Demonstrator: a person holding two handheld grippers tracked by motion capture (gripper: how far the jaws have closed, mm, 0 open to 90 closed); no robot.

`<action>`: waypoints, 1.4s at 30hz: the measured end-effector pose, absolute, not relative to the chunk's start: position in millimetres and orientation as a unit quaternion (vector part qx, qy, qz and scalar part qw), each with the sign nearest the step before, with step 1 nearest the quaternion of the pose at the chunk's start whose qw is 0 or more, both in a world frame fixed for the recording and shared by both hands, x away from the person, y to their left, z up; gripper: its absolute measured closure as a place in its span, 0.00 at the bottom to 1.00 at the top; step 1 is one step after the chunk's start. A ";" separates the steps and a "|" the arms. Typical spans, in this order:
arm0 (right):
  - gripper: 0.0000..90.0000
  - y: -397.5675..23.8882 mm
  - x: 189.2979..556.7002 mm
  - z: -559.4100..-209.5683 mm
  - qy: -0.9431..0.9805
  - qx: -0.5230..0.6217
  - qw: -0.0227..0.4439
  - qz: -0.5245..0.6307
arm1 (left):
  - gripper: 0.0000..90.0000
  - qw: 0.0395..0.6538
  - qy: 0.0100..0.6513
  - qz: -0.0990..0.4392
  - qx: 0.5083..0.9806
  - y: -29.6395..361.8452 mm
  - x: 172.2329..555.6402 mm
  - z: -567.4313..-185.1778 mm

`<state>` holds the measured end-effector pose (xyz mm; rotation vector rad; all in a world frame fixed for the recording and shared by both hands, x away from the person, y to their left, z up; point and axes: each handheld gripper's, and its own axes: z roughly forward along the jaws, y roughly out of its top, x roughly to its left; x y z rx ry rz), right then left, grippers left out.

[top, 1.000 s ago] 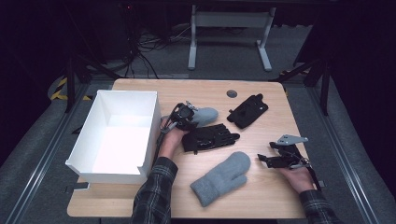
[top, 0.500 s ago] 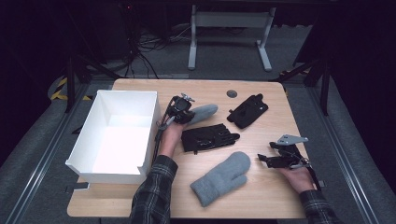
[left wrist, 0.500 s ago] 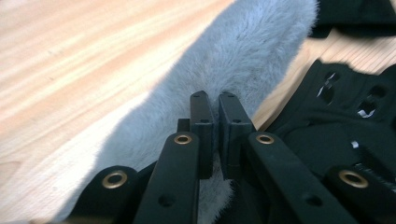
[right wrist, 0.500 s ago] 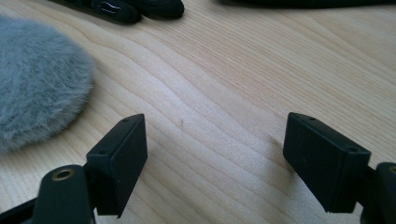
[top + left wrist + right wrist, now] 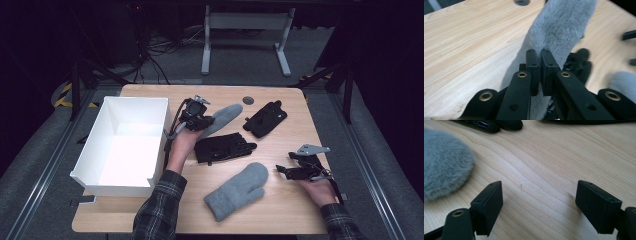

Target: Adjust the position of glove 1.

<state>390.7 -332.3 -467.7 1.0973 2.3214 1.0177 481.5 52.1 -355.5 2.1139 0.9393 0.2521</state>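
Left gripper (image 5: 206, 119) clamped on the grey mitten (image 5: 559, 32), jaws having just closed with its fleece pinched between them, the rest trailing ahead and clear of the table. Best lifted high enough to clear the near wall of the white box (image 5: 131, 135) just to its left, then lowered inside. 1 black glove (image 5: 225, 147) just below, touching nothing held. Right gripper (image 5: 539, 202) resting wide open, well away, second grey mitten (image 5: 239, 190) beside it.

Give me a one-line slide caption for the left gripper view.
Left claw shut on a fluffy grey wool mitten above the light wooden table.
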 end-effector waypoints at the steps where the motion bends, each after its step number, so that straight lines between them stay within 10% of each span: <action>1: 0.26 -332.3 390.7 -467.7 0.825 0.390 0.189 0.362 | 0.97 0.397 0.367 0.097 0.836 51.3 477.3 -352.1; 32: 0.26 -332.1 390.5 -467.7 0.825 0.391 0.190 0.361 | 0.95 0.354 0.296 0.035 0.886 7.0 374.7 -387.6; 42: 0.26 -332.0 390.5 -467.8 0.825 0.390 0.189 0.362 | 0.76 0.386 0.280 0.041 0.878 13.1 375.9 -382.1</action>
